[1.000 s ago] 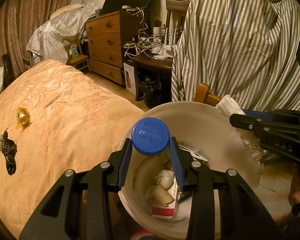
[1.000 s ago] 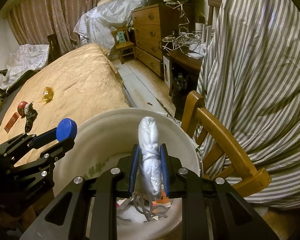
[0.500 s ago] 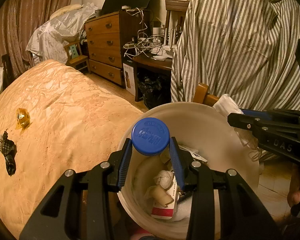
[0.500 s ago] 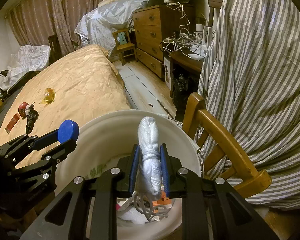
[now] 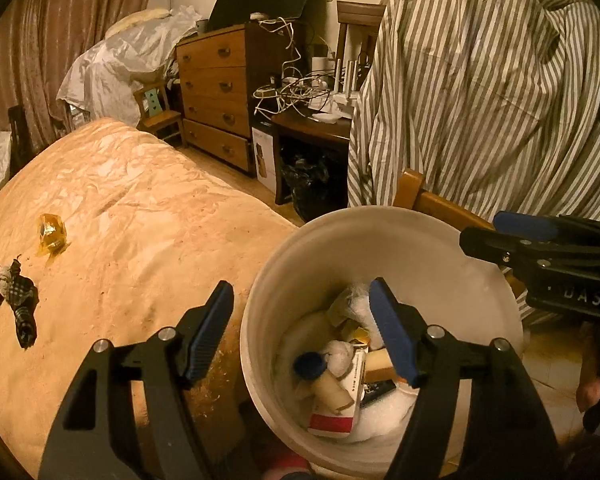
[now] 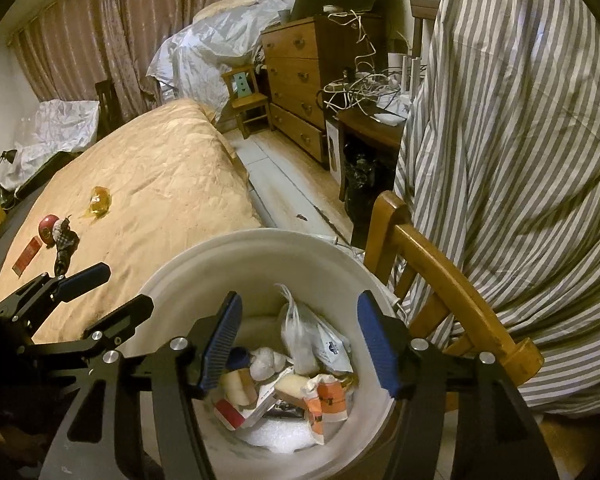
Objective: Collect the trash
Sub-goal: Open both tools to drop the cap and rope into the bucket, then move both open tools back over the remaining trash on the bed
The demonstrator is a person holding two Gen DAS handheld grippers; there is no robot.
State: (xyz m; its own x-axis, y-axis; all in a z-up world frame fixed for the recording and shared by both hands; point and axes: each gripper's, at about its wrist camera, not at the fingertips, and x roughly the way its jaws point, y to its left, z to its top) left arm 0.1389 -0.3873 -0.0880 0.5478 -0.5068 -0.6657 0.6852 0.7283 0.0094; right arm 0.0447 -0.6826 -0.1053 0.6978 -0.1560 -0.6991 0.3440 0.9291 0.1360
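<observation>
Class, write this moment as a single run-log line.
left gripper: open, over bucket | right gripper: open, over bucket | blue cap, plastic bag: in bucket | gold wrapper: on bed

A bed (image 6: 160, 184) with a tan, wrinkled cover fills the left side. Behind it stands a wooden chest of drawers (image 5: 216, 96), with a small wooden chair (image 6: 248, 100) just beside it. A dark tabletop (image 5: 312, 128) near the chest carries a tangle of white cables (image 6: 360, 88) (their ends cannot be traced). Striped cloth (image 6: 520, 140) hangs on the right, draped behind a wooden chair back (image 6: 440, 272). Brownish curtains (image 6: 100, 32) cover the far wall.
</observation>
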